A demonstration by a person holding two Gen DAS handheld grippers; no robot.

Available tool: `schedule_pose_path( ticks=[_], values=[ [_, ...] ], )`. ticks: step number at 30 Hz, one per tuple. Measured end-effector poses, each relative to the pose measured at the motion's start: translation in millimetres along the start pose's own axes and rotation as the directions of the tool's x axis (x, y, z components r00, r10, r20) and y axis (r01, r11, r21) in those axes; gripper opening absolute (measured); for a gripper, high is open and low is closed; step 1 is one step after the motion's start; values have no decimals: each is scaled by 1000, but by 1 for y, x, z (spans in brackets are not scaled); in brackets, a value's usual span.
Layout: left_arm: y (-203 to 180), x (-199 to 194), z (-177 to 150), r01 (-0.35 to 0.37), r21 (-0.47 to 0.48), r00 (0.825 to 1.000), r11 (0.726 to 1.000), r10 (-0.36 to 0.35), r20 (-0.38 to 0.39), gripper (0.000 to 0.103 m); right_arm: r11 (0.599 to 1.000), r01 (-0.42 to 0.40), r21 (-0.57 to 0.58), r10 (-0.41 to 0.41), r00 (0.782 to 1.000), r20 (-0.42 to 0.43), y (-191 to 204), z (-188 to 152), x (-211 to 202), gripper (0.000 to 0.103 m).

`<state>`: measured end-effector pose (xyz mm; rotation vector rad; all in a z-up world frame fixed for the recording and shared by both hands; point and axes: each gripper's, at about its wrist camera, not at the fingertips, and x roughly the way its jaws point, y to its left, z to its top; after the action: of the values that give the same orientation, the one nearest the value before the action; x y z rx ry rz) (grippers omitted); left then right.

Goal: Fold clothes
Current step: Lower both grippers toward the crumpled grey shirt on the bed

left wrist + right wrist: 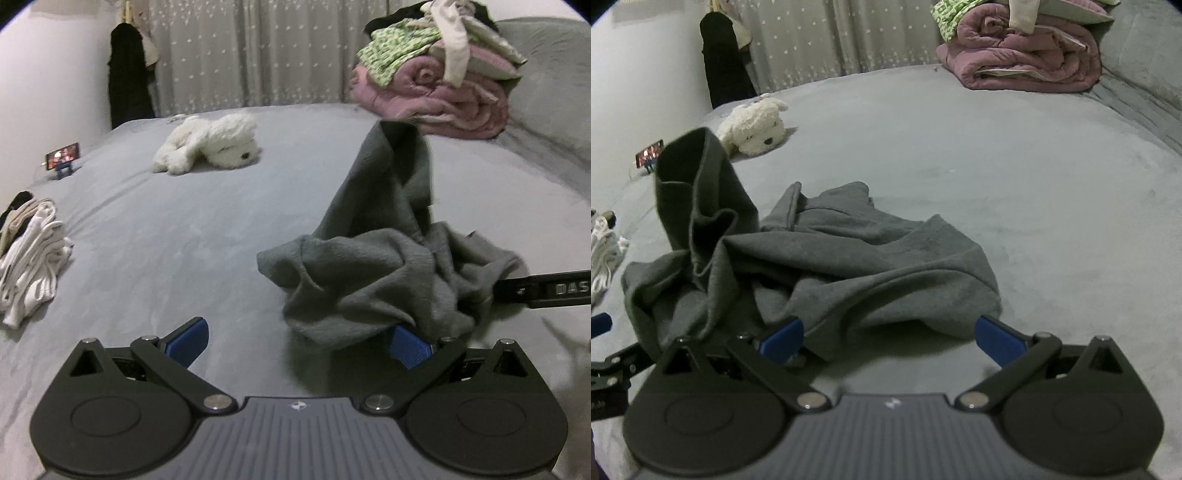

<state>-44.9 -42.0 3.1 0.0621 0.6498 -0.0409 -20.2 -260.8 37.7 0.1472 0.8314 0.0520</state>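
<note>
Nearest us, our left gripper (297, 341) stands spread wide, the grey garment (380, 266) draped over its right pad (408, 345). Our right gripper (888, 338) is likewise agape, the crumpled garment (812, 258) covering its left finger; whether either actually pinches cloth seems doubtful. The garment lies heaped on the grey bed (184, 229), one part rising upward.

1 grey garment (827, 258), 1 plush dog (210, 146), perhaps 2 laundry piles (436, 70).

"DAS", cut off by frame edge, on right gripper (554, 290) arm; nothing else legible.
</note>
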Motion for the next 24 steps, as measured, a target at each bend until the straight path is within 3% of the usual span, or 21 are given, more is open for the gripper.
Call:
schedule_pose_path(
  ticks=[3, 17, 24],
  values=[
    [-10, -9, 15, 33, -19, 999, 999, -33, 12, 103, 1000, -1, 8, 1, 1000, -2, -3, 1, -3, 103],
    [-3, 1, 38, 127, 71, 991, 989, -124, -45, 103, 1000, 1, 16, -1, 1000, -26, -7, 2, 1, 103],
    [11, 20, 34, 183, 1, 977, 983, -182, -113, 103, 996, -20, 89, 24, 999, -44, -18, 4, 1, 103]
  ],
)
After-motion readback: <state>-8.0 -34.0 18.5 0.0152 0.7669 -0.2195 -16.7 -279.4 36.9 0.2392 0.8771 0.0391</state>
